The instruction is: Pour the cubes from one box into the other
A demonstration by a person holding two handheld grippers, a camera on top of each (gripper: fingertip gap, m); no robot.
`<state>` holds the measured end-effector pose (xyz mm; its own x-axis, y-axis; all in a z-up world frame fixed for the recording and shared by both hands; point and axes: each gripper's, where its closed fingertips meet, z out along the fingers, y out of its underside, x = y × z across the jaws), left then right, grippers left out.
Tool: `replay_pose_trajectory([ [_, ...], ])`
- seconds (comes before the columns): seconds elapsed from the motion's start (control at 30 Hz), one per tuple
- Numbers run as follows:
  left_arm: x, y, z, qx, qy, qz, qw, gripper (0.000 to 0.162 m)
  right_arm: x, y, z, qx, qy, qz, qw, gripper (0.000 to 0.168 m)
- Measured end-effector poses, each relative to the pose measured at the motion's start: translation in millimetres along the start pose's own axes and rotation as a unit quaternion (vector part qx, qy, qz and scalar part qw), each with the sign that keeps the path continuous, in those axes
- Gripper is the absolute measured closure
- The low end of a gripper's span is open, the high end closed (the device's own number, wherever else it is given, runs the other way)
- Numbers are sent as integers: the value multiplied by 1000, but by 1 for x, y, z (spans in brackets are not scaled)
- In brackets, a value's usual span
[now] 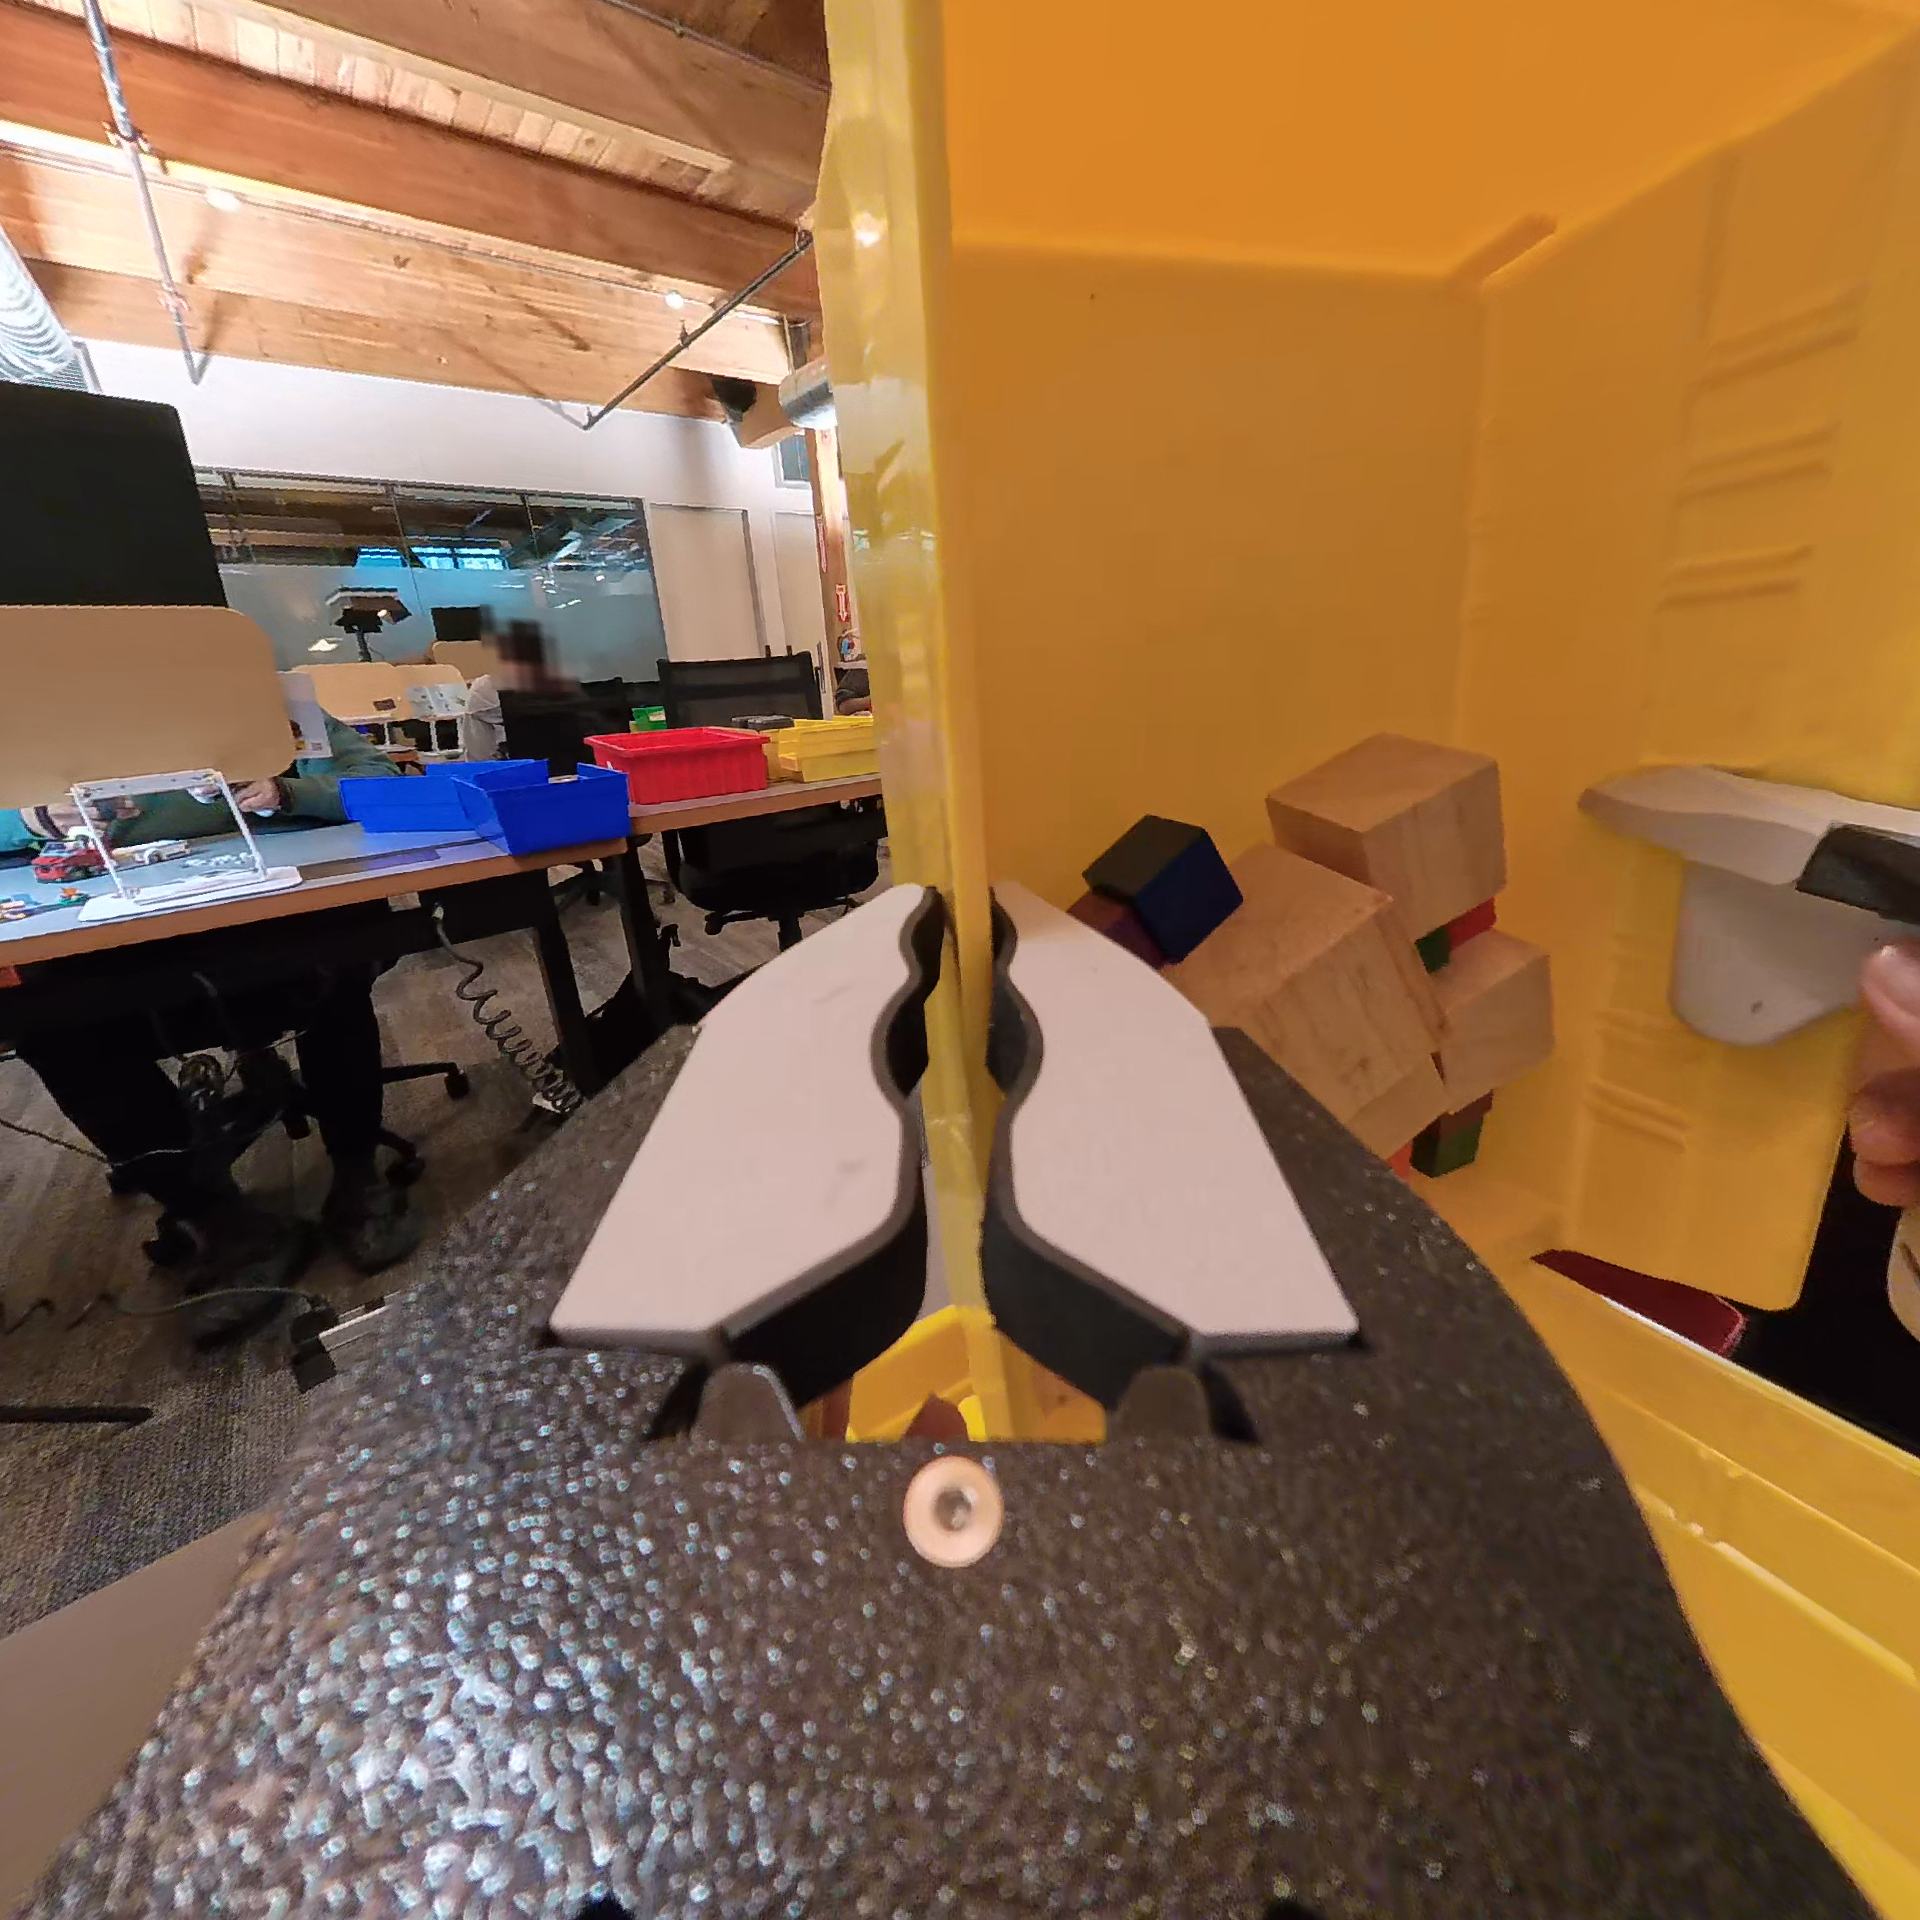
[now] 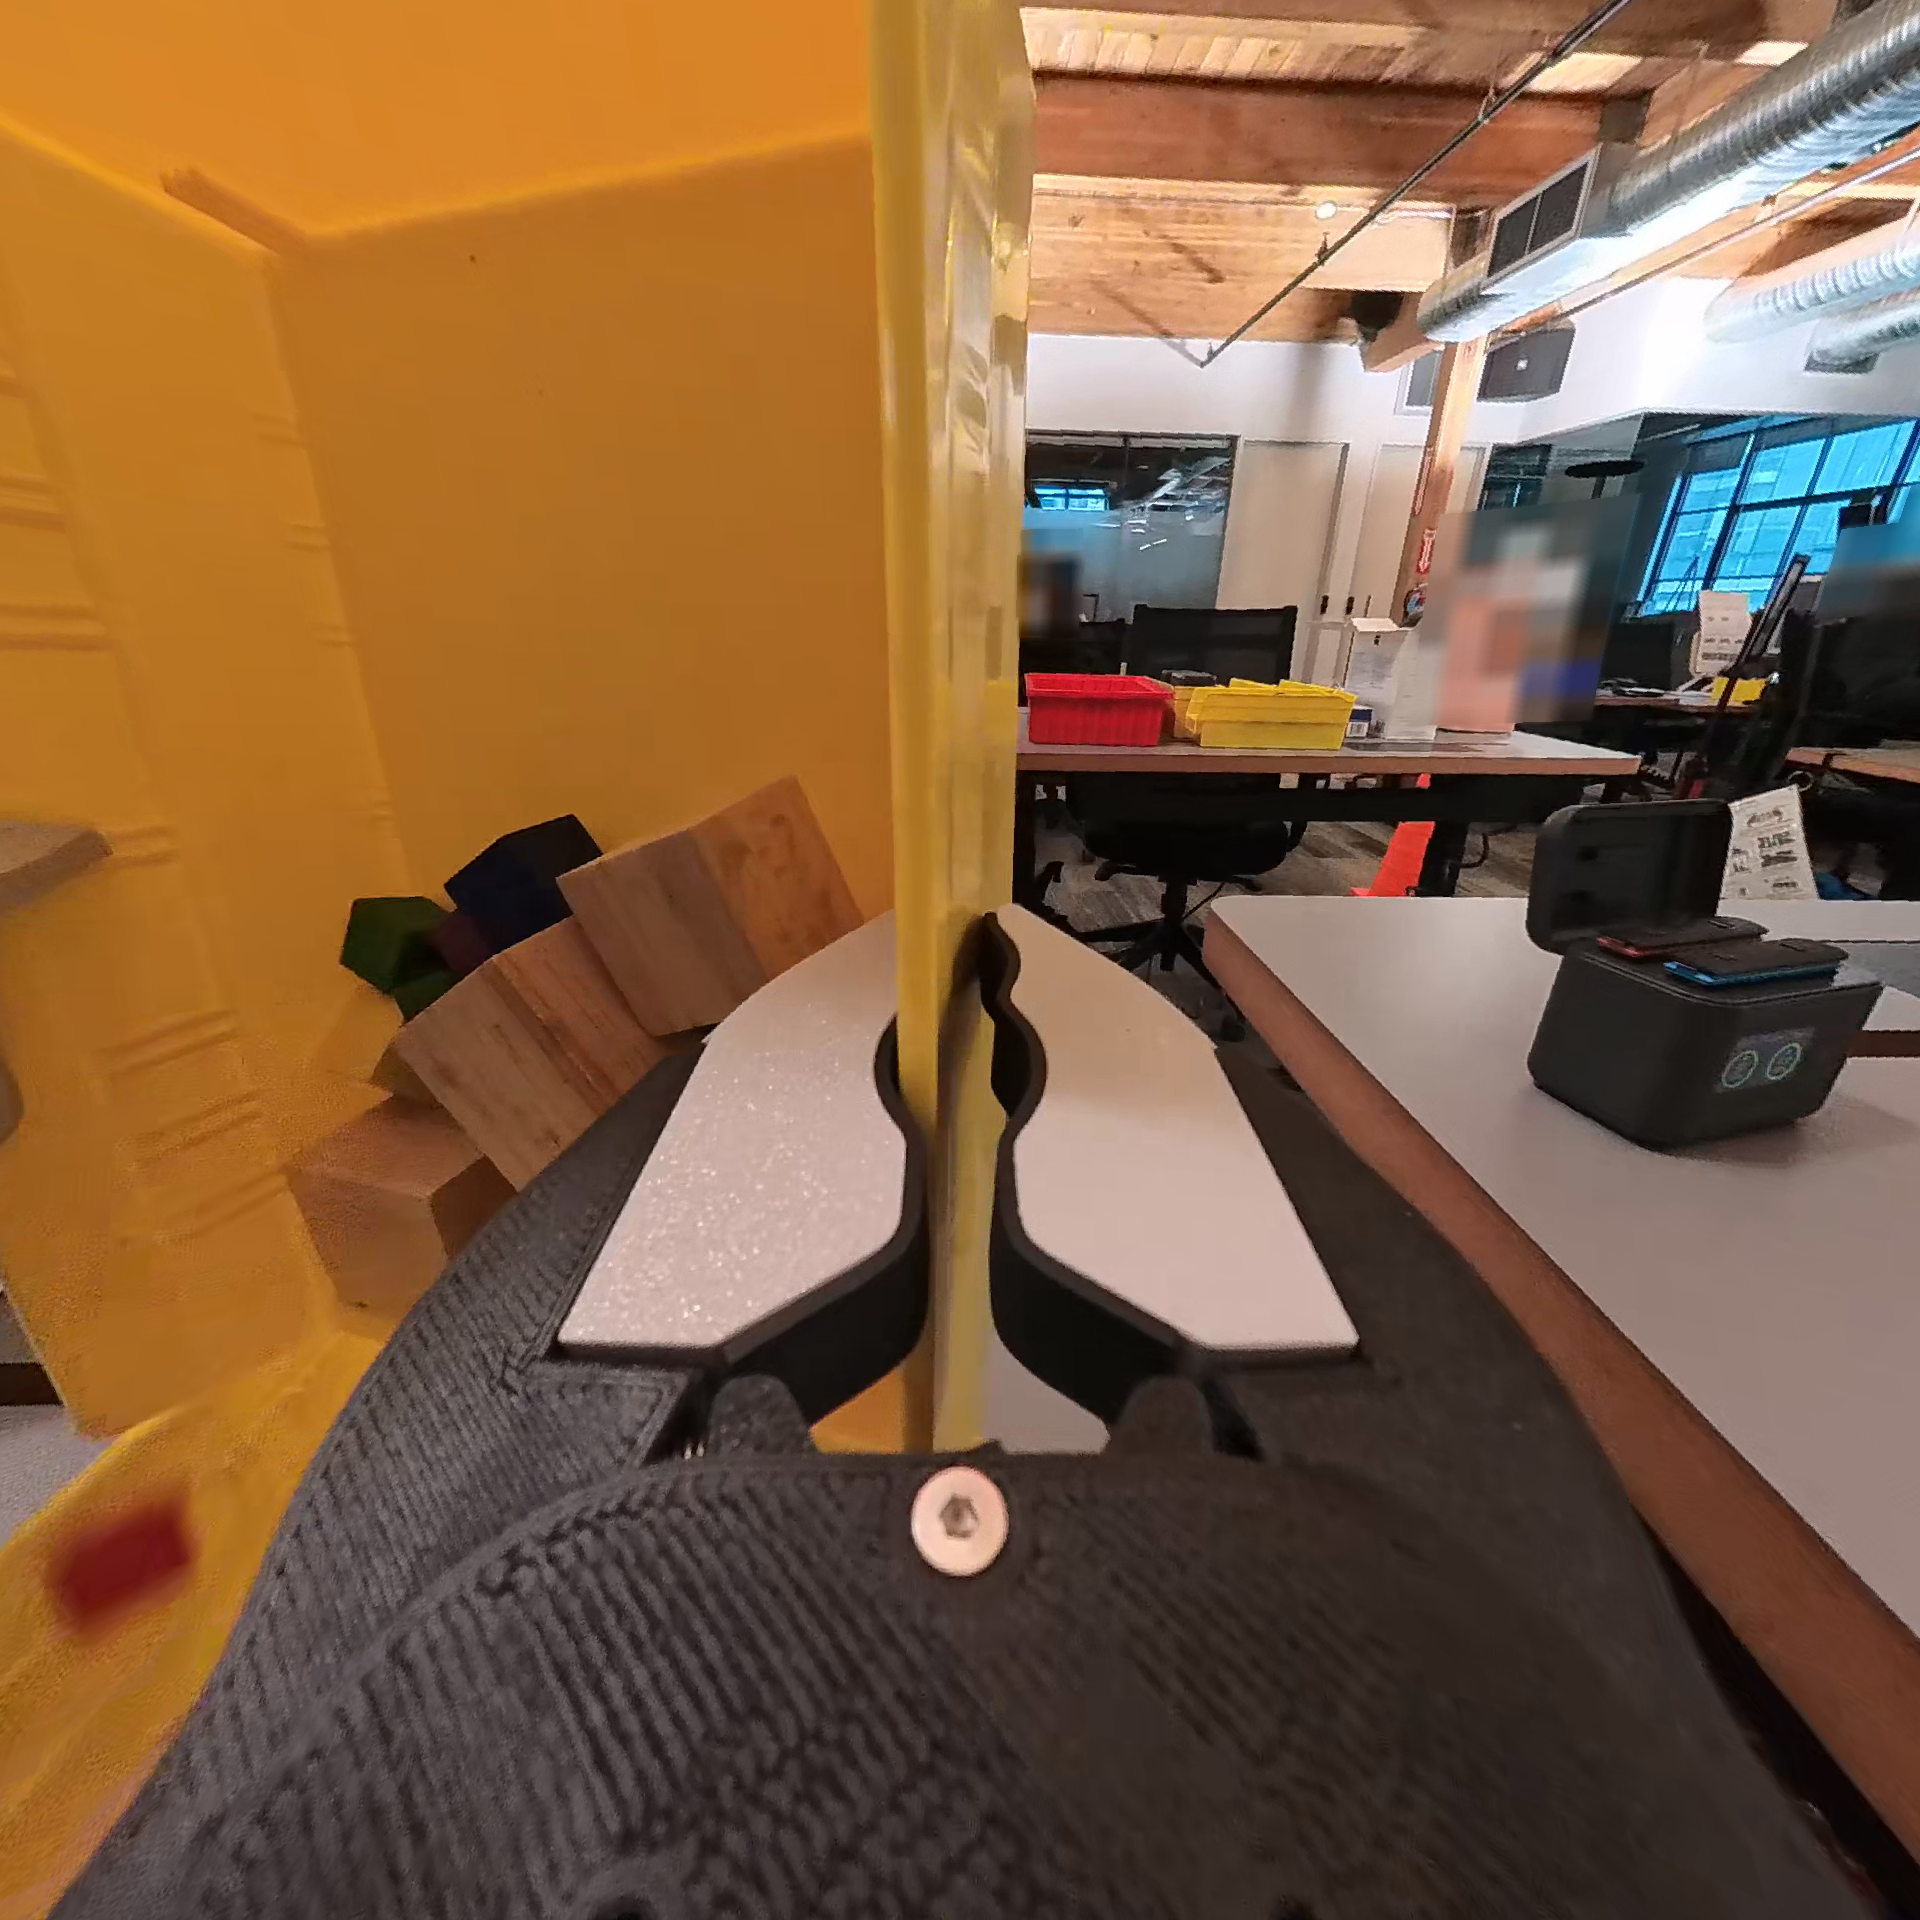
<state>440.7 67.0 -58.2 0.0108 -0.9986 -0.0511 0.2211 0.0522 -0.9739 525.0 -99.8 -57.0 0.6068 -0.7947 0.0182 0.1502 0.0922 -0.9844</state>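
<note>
Left gripper (image 1: 964,914): jaws drawn in on the side wall of the yellow box (image 1: 1195,582), one pad on the outer face, one on the inner; only the thin wall edge separates them. The wall runs straight up toward 12 o'clock in the left wrist view.

Right gripper (image 2: 968,925): same grip on the opposite wall of that box (image 2: 582,520), pads pressed to both faces, wall edge rising to 12 o'clock. Its pale finger also shows in the left wrist view at 3 o'clock, over the far wall, with a person's hand (image 1: 1886,1081) behind it.

Box is tipped, its interior facing both cameras. Cubes (image 1: 1382,935) are heaped at the low end: large plain wooden blocks (image 2: 644,945) leaning on each other, with smaller ones wedged among them, including a dark blue cube (image 1: 1169,878), green (image 2: 390,940), red and purple. In the right wrist view the heap sits at 9 o'clock from the fingertips; in the left wrist view, at 3 o'clock.

A second yellow box (image 1: 1766,1538) lies below at 4 to 5 o'clock in the left wrist view; a blurred red cube (image 2: 120,1564) shows against yellow at 8 o'clock in the right wrist view.

Grey-topped table (image 2: 1558,1195) at 3 o'clock, carrying a dark open-lidded case (image 2: 1683,1049). Red, yellow and blue bins (image 1: 675,764) on a far desk.
</note>
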Motion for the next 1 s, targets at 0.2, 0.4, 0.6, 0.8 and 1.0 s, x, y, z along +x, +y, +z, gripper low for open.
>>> replay_pose_trajectory([
  [0.2, -1, -1, 2, 3, 0, 10, 1000, 156, 1, -3, 5, 6, -4, 3, 1000, 162],
  [0.4, -3, -12, 1, 19, -4, 17, 1000, 156, -2, -14, 8, 25, -11, 1, 1000, 162],
  [0.6, -5, -21, 1, 25, -2, 19, 1000, 155, -4, -23, 11, 36, -10, -8, 999, 163],
  [0.8, -3, -38, 4, 39, 0, 31, 999, 155, -2, -36, 13, 57, -14, 7, 998, 162],
  [1.0, -5, -19, 7, 5, -6, 38, 999, 155, -1, -22, 15, 33, -10, 6, 999, 162],
])
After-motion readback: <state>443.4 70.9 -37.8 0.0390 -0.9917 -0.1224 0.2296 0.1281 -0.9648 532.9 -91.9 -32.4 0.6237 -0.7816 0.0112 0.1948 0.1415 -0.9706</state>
